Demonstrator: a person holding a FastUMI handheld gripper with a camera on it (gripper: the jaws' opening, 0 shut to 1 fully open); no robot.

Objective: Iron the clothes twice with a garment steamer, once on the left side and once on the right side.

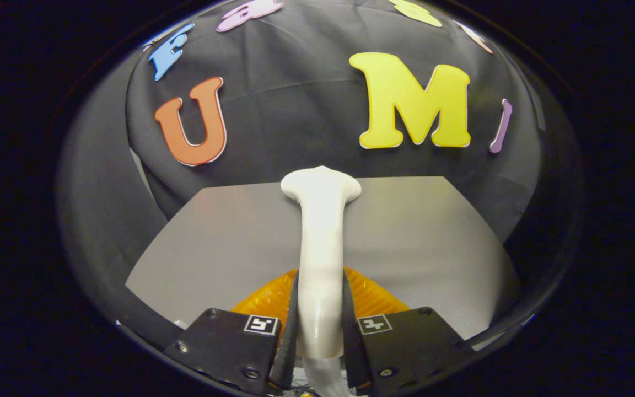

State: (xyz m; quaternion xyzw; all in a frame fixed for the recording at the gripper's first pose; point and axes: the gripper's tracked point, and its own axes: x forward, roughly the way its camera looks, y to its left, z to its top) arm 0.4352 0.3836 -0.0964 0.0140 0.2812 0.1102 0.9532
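Gripping the white steamer [321,242] by its handle, the tool [320,331] has both fingers pressed against it at lower centre of the frame. The steamer runs up the middle, its flared head ending at the far edge of the grey worktop [422,231]. Something orange and ribbed [370,295] lies just beyond the fingers, under the handle.

No readable text or numbers; two square coded markers [262,324] sit on the tongs [320,331].
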